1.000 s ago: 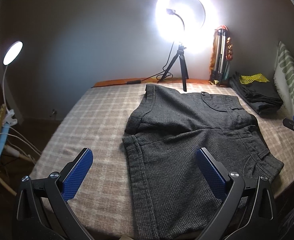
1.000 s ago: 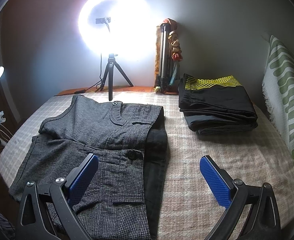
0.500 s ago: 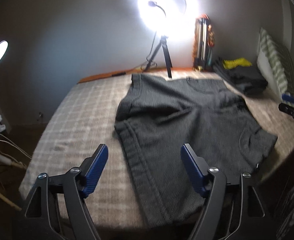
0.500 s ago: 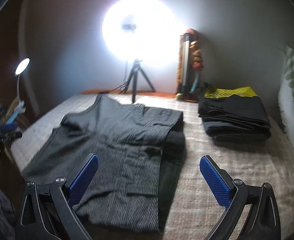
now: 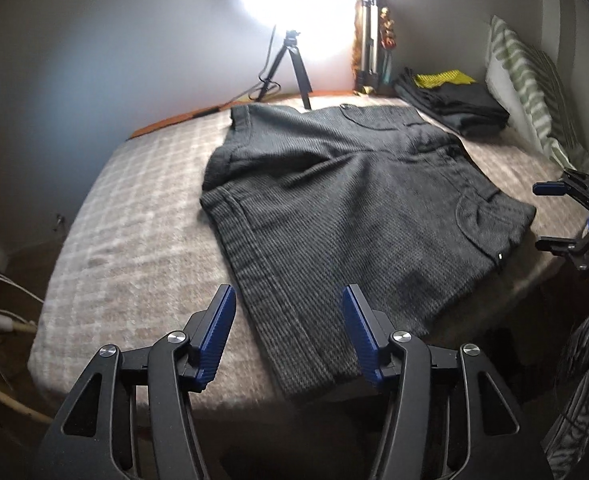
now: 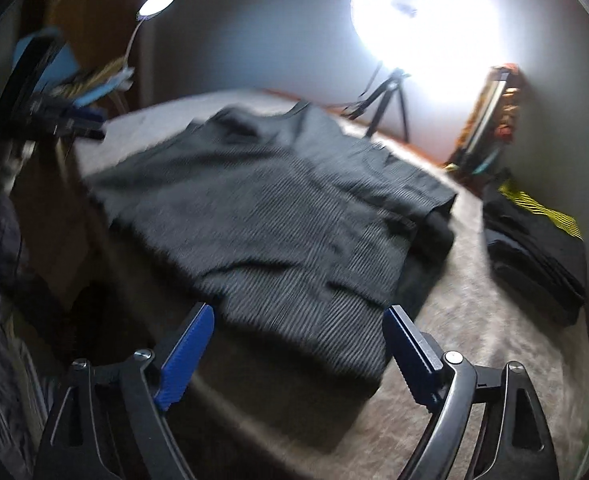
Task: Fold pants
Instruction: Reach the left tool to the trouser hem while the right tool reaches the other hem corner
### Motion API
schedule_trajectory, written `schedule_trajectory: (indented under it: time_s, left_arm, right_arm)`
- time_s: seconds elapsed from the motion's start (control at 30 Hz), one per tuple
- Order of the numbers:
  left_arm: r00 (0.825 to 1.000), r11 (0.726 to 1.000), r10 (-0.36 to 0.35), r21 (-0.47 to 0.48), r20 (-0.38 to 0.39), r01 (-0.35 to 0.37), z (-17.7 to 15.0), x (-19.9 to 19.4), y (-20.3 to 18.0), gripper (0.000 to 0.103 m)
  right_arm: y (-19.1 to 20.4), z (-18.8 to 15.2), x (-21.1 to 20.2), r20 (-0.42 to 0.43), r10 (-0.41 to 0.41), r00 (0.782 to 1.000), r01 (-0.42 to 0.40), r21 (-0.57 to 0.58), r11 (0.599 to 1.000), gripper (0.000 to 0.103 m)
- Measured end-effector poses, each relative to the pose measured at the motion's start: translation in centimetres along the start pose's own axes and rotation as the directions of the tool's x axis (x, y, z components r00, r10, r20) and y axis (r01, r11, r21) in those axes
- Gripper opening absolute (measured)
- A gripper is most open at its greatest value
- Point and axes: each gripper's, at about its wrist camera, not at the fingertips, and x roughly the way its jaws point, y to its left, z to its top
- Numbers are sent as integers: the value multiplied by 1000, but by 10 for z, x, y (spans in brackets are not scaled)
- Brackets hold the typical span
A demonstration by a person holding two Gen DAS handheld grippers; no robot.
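Dark grey checked shorts (image 5: 350, 200) lie spread flat on the plaid bed cover (image 5: 134, 216), their near hem at the bed's front edge. They also show in the right wrist view (image 6: 270, 224), blurred. My left gripper (image 5: 288, 336) is open and empty, just short of the shorts' near hem. My right gripper (image 6: 298, 348) is open and empty, above the front edge near the shorts' waist side. The right gripper also shows at the right edge of the left wrist view (image 5: 574, 216).
A stack of folded dark clothes (image 5: 454, 108) with a yellow mesh piece lies at the back right, beside a striped pillow (image 5: 534, 80). A ring light on a tripod (image 5: 294, 64) stands at the back edge. A desk lamp (image 6: 156, 4) and cables are to the left.
Both grippers have pulled back toward the bed's front edge. The left jaws have narrowed. The right gripper has swung to face left across the shorts. The shorts have not moved.
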Motion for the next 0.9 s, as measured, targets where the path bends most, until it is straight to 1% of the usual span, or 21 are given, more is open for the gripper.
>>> schedule_trajectory:
  time_s: [0.07,0.2,0.33,0.37,0.4,0.43,0.47,0.5,0.53,0.57,0.6,0.63,0.67,0.7,0.77,0.9]
  left_arm:
    - [1000,1000,-10,12,-17,10,-3,2,-3,55]
    - [999,998,-31,54,-37,33,-7,4,-12,55]
    - [998,996,-46,76,-46,50,-9,6,-18,55]
    - [997,995,-51,83,-51,55,-9,6,-19,55]
    - [997,994,-54,90,-57,59,-10,7,-20,55]
    - [996,993,-58,98,-65,64,-11,9,-21,55]
    - [996,992,-61,103,-69,68,-12,10,-21,55]
    - [995,991,-63,109,-74,71,-13,12,-22,55]
    - [995,991,-64,113,-77,73,-14,12,-22,55]
    - [994,990,-68,121,-82,78,-15,13,-24,55]
    - [994,988,-72,131,-85,83,-16,14,-25,55]
    - [993,986,-77,141,-88,89,-17,14,-27,55]
    - [992,983,-83,156,-94,97,-18,15,-30,55]
    - [991,980,-86,173,-99,102,-19,16,-33,55]
    - [991,970,-86,219,-106,108,-22,18,-41,55]
    - [991,945,-52,315,-119,88,-28,25,-55,55]
  right_arm:
    - [1,-4,6,-26,-14,1000,14,-16,1000,87]
    - [-3,-10,16,-78,-47,996,44,-48,998,79]
    - [1,-12,22,-79,-69,994,60,-109,992,78]
    - [3,-13,25,-85,-84,993,72,-134,988,75]
    - [4,-13,28,-98,-97,990,82,-150,985,67]
    - [4,-13,32,-115,-99,988,79,-163,983,63]
    - [4,-12,35,-127,-91,988,70,-165,984,52]
    - [3,-11,36,-130,-82,988,61,-158,986,44]
    - [1,-9,36,-129,-77,989,58,-145,988,41]
    - [-1,-6,35,-125,-80,989,64,-131,989,34]
    - [-5,-3,34,-119,-81,990,68,-111,992,30]
    - [-8,-1,32,-111,-78,991,68,-90,994,28]
    - [-12,3,31,-103,-76,992,69,-67,995,23]
    - [-17,7,29,-93,-77,993,73,-41,996,21]
    - [-24,14,25,-73,-81,994,81,-6,997,19]
    - [-27,27,22,-49,-98,994,99,21,995,15]
